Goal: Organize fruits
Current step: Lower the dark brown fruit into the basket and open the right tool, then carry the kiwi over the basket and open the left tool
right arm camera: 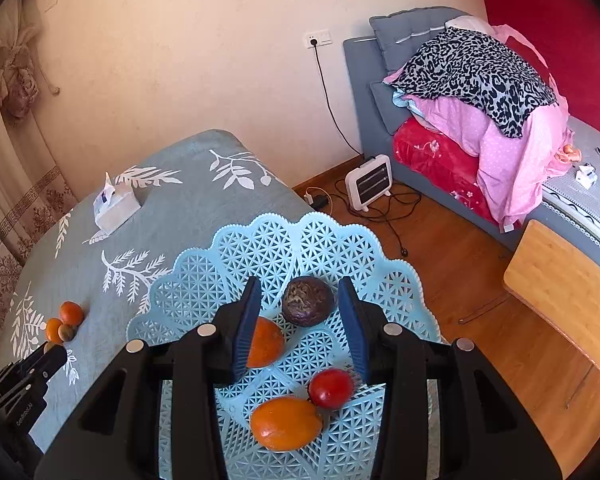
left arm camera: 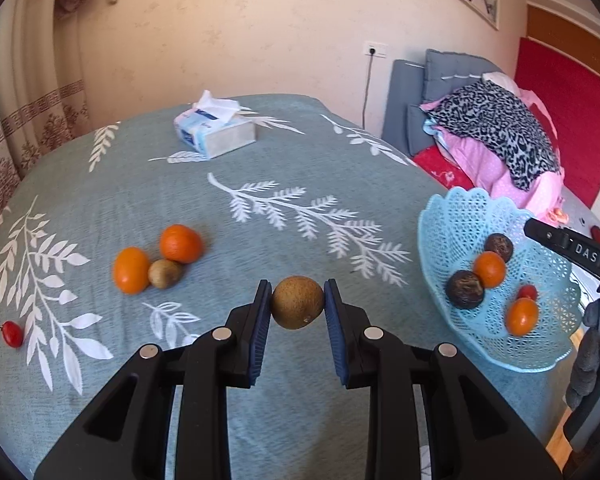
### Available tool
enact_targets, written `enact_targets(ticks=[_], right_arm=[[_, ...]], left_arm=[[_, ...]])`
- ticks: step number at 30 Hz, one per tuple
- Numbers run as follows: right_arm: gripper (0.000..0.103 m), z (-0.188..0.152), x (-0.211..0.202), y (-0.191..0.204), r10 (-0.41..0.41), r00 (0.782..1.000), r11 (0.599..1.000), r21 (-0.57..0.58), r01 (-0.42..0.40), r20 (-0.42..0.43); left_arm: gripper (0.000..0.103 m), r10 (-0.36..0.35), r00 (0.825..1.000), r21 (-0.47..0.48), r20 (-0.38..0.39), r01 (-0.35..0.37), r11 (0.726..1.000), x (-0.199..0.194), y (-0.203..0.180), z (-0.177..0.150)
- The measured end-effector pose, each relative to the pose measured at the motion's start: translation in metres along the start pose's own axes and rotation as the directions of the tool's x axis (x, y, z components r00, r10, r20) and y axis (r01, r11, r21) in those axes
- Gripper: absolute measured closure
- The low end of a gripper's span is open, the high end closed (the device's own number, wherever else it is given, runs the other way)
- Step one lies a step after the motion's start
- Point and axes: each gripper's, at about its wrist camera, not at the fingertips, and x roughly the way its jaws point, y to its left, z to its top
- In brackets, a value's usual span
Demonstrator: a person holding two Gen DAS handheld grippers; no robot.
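- Clamping a round brown fruit (left arm camera: 297,302) between their blue pads, the left tongs (left arm camera: 297,304) hold it above the bench (left arm camera: 300,168), which wears a teal cloth printed with white leaves.
- Left of them on the cloth lie two orange fruits (left arm camera: 131,270) (left arm camera: 181,243) touching a smaller brown one (left arm camera: 165,274); a small red fruit (left arm camera: 12,333) lies well apart near the left edge.
- A light-blue lattice basket (right arm camera: 300,236) stands at the bench's right edge, holding two dark wrinkled fruits (left arm camera: 464,289) (left arm camera: 499,246), two orange ones (left arm camera: 489,269) (left arm camera: 522,316) and a red one (right arm camera: 331,388).
- Over the basket, the right tongs (right arm camera: 300,314) stand apart, clamped on nothing, with one dark fruit seen between the pads, lying below them.
- White letters "DAS" (left arm camera: 586,252) show on the right tool's black arm; the left tool's side bears small print, possibly "GenRobot.AI" (right arm camera: 23,414), too small to be sure.
- A tissue pack (left arm camera: 214,132) sits at the bench's far side, its blue print unreadable.
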Motion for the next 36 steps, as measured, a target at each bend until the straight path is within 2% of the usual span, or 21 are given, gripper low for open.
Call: enact_targets(ticks=[7,14,21,22,23,24,25,34,36], right_arm=[[0.062,-0.001,-0.002,-0.001,-0.008,1.000,1.000,-0.016,0.008,0.017],[0.062,-0.001,-0.004,-0.007,-0.005,1.000,1.000,-0.010,0.005,0.025],[0.062,-0.001,-0.005,-0.011,-0.001,1.000,1.000,0.000,0.001,0.025],[0.062,-0.001,-0.005,-0.012,-0.001,1.000,1.000,0.002,0.001,0.026],[0.062,-0.001,-0.006,-0.012,-0.001,1.000,1.000,0.005,0.001,0.027],[0.062,0.000,-0.006,-0.013,-0.001,1.000,1.000,0.009,0.001,0.028],[0.062,0.000,-0.007,-0.013,-0.001,1.000,1.000,0.012,0.000,0.029],[0.061,0.000,-0.011,-0.008,0.001,0.999,1.000,0.004,-0.002,0.041],[0.061,-0.001,-0.013,-0.005,0.002,0.999,1.000,-0.004,-0.001,0.048]], left_arm=[[0.076,-0.106,0.994,0.044,-0.026,0.107,0.993,0.006,-0.036,0.005],[0.076,-0.263,0.962,0.070,-0.073,0.268,0.961,0.009,-0.072,0.006],[0.075,-0.334,0.937,0.099,-0.100,0.344,0.934,0.009,-0.097,0.003],[0.072,-0.340,0.935,0.097,-0.104,0.350,0.932,0.009,-0.099,0.003],[0.059,-0.342,0.934,0.095,-0.105,0.352,0.931,0.009,-0.099,0.003],[0.042,-0.337,0.936,0.090,-0.101,0.346,0.934,0.009,-0.099,0.003],[0.038,-0.326,0.941,0.087,-0.093,0.334,0.938,0.008,-0.098,0.003],[0.036,-0.241,0.968,0.056,-0.074,0.246,0.968,0.011,-0.075,0.004],[0.029,-0.230,0.971,0.048,-0.068,0.233,0.971,0.010,-0.069,0.005]])
